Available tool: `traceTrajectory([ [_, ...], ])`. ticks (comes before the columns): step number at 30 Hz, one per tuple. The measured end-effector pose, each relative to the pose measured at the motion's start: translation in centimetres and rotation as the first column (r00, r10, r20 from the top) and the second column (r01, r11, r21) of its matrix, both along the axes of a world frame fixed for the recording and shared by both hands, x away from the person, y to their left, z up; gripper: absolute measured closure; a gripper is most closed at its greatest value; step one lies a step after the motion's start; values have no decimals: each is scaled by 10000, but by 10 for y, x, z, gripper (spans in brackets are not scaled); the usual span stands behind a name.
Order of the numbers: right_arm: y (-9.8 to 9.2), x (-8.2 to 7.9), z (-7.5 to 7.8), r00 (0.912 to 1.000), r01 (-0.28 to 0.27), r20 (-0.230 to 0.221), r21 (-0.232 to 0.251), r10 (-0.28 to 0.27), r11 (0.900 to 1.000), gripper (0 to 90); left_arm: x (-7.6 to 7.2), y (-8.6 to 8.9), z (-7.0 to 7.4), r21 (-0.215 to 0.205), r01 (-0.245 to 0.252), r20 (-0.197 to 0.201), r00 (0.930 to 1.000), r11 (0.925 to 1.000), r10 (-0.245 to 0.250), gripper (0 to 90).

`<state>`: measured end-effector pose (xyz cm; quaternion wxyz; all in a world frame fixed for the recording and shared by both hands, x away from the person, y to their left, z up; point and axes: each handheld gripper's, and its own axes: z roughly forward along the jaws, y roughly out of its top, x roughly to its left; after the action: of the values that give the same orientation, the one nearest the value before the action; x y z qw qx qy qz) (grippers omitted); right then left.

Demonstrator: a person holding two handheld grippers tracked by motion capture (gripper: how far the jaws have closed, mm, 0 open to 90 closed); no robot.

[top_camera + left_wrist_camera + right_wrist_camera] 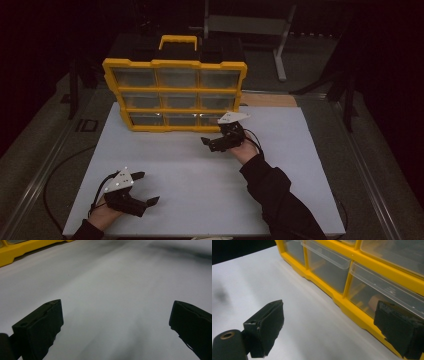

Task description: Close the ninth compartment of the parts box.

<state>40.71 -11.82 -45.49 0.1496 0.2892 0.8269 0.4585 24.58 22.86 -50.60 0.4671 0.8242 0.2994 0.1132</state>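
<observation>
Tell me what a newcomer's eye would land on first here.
The yellow drawer organizer with clear drawers and a carry handle, standing upright at the far edge of the white board. Next, the right gripper, open, close in front of its bottom row near the right end. The left gripper sits open over the bare near-left part of the board.

- Yellow organizer cabinet [174,95] stands upright at 12 o'clock on my white board, black-and-yellow carry handle on top.
- Three rows of three clear plastic drawers, all pushed in.
- Bottom-right drawer [384,298], at 1 o'clock from my right jaws, holds something tan, too blurred to tell.
- Its yellow base rail [352,311] sits flat on the board.
</observation>
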Motion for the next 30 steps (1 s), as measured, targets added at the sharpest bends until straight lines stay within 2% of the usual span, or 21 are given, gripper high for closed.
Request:
traceTrajectory([
  [6, -8, -9, 0, 9999, 16, 122, -15, -15, 10000, 94, 0, -1, 0, 71, 19, -3, 10000, 10000, -19, 1],
  [30, -53, -45, 0, 9995, 1, 309, -113, 3, 9999, 94, 0, 0, 1, -89, 73, 41, 10000, 9999, -73, 0],
])
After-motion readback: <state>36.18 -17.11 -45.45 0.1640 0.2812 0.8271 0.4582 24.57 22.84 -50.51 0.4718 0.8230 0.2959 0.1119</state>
